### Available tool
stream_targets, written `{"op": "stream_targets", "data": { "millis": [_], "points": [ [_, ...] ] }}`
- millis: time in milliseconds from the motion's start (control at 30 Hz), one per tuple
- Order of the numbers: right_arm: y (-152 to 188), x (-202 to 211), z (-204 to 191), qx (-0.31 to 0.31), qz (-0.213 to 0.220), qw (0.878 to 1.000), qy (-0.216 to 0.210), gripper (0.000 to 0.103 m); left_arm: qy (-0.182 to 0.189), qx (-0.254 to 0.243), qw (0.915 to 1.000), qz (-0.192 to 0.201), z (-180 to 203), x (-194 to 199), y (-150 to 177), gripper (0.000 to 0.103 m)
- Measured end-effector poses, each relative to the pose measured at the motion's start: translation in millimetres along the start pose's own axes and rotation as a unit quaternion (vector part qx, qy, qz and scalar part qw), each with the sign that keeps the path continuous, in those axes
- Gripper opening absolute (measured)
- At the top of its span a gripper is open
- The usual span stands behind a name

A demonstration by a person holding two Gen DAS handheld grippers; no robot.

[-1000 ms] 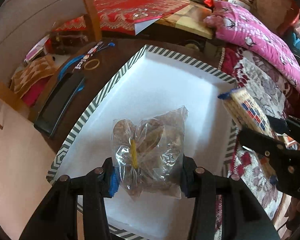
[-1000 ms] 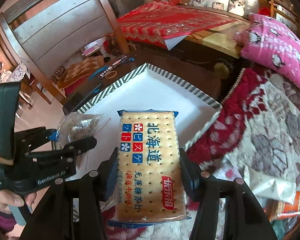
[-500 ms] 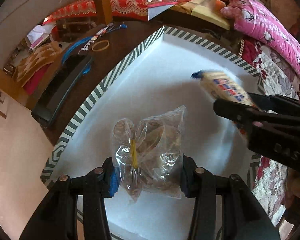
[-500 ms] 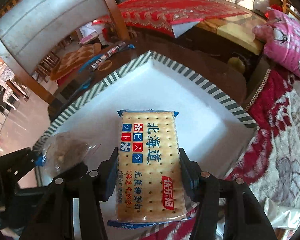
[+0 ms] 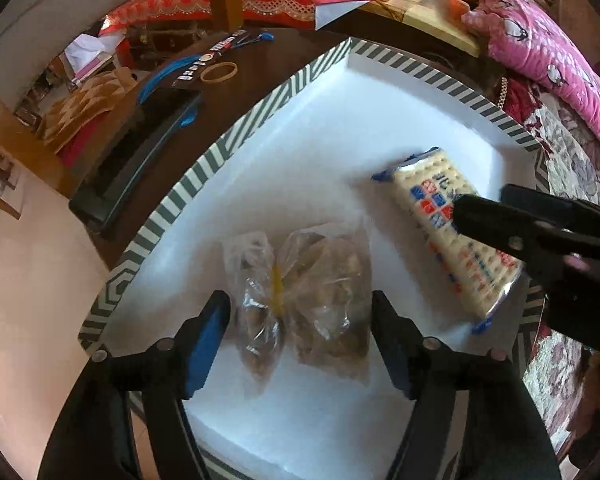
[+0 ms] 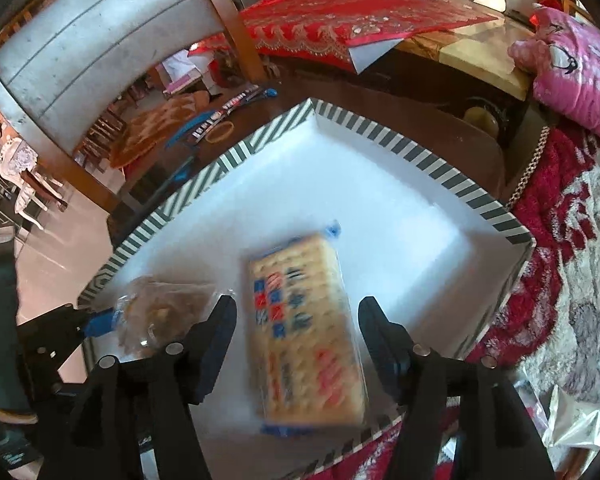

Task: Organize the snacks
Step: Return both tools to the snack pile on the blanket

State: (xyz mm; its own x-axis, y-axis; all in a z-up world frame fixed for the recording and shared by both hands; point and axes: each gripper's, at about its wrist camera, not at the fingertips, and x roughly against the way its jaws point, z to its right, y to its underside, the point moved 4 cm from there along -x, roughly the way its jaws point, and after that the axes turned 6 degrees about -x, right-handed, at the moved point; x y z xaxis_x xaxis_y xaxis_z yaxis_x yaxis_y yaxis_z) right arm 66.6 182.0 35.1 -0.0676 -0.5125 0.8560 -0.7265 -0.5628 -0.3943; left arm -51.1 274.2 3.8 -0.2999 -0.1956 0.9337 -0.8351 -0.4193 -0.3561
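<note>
Red embroidered cloth (image 6: 340, 20) covers a table across the top of both views, with a pink quilt (image 5: 548, 52) at the upper right and a grey-backed chair (image 6: 80, 40) at the upper left of the right wrist view. Below these, a white tray with a striped rim (image 5: 204, 176) fills the middle of each frame, sitting on a dark wooden table (image 5: 260, 68).

Low in the centre of the left wrist view, the left gripper (image 5: 300, 312) stands with a clear gap on both sides of the clear bag of snacks (image 5: 300, 296); its jaws have just been opening, and the bag, tied with a yellow band, lies on the tray floor between the blue pads without being pressed.

The right gripper (image 6: 298, 316) has likewise just been opening. The cracker packet (image 6: 304, 332) lies between its fingers, apart from both, and appears to rest on the tray, though it is blurred there. From the left wrist view the packet (image 5: 452, 232) sits at the right of the tray, near the bag but not touching it.

A black case (image 5: 136, 156), a rubber band (image 5: 219, 72) and a blue strap (image 5: 168, 72) lie on the table at the upper left, outside the tray.
</note>
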Motion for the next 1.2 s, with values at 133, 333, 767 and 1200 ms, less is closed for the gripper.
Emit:
{"op": "stream_targets", "data": {
  "millis": [133, 333, 767, 1200],
  "points": [
    [6, 21, 2, -0.005, 0.012, 1.000, -0.001, 0.073, -0.002, -0.001, 1.0000, 0.007, 4, 9, 0, 0.076],
    [24, 62, 14, -0.014, 0.047, 0.999, 0.005, 0.076, -0.007, -0.029, 0.9985, 0.045, 29, 36, 0, 0.082],
    [85, 138, 86, -0.089, 0.088, 0.991, 0.045, 0.084, 0.041, -0.088, 0.9933, 0.064, 99, 66, 6, 0.083],
    [159, 176, 154, -0.152, 0.081, 0.981, 0.092, 0.085, 0.073, -0.131, 0.9871, 0.055, 161, 70, 9, 0.083]
  ]
}}
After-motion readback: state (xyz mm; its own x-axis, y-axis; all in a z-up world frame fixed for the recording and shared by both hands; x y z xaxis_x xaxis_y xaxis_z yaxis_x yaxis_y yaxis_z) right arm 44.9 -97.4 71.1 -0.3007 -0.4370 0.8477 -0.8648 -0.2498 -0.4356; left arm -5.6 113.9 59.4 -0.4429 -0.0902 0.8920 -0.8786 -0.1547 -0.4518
